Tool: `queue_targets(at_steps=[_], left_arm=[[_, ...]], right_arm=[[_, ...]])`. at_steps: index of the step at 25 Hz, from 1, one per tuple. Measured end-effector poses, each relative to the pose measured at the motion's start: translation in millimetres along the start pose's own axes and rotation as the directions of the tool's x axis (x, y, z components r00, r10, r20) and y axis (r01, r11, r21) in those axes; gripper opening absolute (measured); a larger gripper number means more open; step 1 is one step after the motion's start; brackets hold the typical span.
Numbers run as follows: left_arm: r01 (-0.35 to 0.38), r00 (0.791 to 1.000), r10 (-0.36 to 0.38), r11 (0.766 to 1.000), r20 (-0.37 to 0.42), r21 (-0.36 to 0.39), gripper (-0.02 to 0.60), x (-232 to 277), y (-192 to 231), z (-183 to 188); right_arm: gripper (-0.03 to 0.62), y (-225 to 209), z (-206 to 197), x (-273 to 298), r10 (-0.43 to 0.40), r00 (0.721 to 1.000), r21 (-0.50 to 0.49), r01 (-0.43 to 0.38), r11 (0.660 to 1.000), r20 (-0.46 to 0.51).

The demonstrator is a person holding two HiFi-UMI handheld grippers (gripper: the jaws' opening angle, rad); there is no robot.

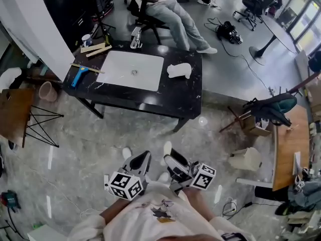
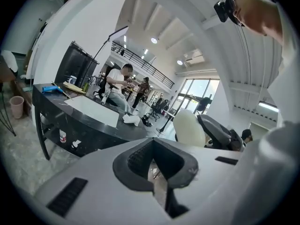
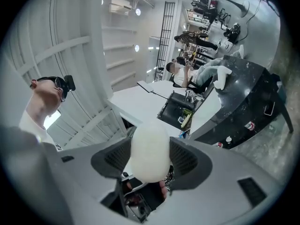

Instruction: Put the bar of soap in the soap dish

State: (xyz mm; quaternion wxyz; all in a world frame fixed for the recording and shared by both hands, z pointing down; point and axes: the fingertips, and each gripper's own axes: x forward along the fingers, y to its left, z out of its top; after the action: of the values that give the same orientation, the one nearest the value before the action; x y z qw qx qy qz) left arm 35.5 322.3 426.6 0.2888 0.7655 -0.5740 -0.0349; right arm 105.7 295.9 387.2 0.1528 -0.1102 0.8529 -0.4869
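Between right tool [image 3: 150, 159] jaws, bar of soap [image 3: 149, 144] clamped; left tool [image 2: 154, 159] jaws together

Bright daylight; glare spots on floor [image 1: 202, 120]; fisheye edges warped, vignetted.

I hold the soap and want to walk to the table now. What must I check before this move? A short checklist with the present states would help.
1. Soap bar clamped between the right tool's jaws: ok.
2. Left tool free, jaws together on nothing: ok.
3. Table within reach: not ok; it stands well ahead, across the floor.
4. Soap dish located: cannot tell; only a white object lies right of the sink.
5. Grip centred on the bar: ok; soap shows above and below the pads.
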Motion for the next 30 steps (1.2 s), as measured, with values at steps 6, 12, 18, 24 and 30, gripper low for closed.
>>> queue_targets(at_steps=[6,12,18,24,30], left_arm=[[0.04,0.999,-0.04,0.999,0.011,-0.013,0.006,5,67,50],[0.072,0.997,-0.072,0.997,0.012,-0.001,0.006,0,142,108],[0.104,0.994,-0.104,0.995,0.022,-0.005,0.006,-7,208,145],[0.151,0.989,-0.151,0.987,0.002,-0.05,0.006,8,222,162],[0.179,0.984,-0.18,0.983,-0.013,-0.039,0.006,42,221,176]], right_arm=[[0.265,-12,7,85,-0.032,0.999,-0.002,0.032,0.999,0.026],[0.264,-21,6,164,-0.088,0.994,-0.006,0.089,0.996,0.068],[0.264,-34,-2,221,-0.131,0.986,0.02,0.129,0.991,0.106],[0.264,-34,16,238,-0.184,0.972,0.003,0.185,0.983,0.145],[0.264,-66,53,241,-0.228,0.957,-0.043,0.239,0.97,0.179]])
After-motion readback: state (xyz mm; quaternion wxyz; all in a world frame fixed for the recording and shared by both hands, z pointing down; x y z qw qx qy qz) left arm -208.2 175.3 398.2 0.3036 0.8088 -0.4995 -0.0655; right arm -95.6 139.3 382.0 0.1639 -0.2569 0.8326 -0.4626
